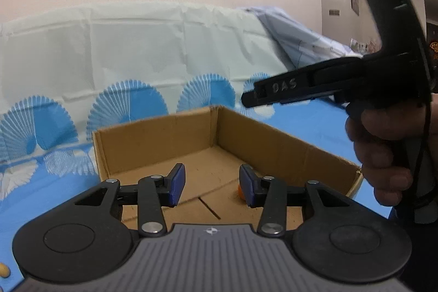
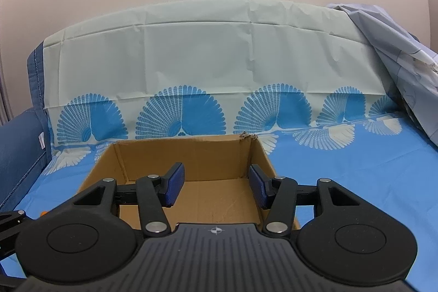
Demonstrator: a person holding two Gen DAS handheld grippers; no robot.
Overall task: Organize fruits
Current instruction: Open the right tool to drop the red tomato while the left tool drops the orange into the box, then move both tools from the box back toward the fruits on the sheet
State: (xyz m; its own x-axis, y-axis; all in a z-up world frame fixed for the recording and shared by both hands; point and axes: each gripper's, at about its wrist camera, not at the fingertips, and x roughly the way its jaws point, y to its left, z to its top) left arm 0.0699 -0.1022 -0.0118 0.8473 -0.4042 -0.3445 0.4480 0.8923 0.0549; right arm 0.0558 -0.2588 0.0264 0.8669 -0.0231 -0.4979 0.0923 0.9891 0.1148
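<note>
- Both tools stand released over the cardboard box [image 2: 191,155]: the left tool [image 1: 212,185] and the right tool [image 2: 216,186] each have their blue pads apart with nothing between them.
- One orange fruit [image 1: 240,192] lies on the box floor, mostly hidden behind the left tool's right pad; I can't tell what kind it is.
- Risk, as I judge it: the tools hang close together over the box, so a careless reach could knock them together or shove the light box along the cloth.
- The box sits on a blue cloth [image 2: 342,168] printed with fan shapes, draped up a plain wall; crumpled pale fabric [image 2: 397,45] lies to the right.
</note>
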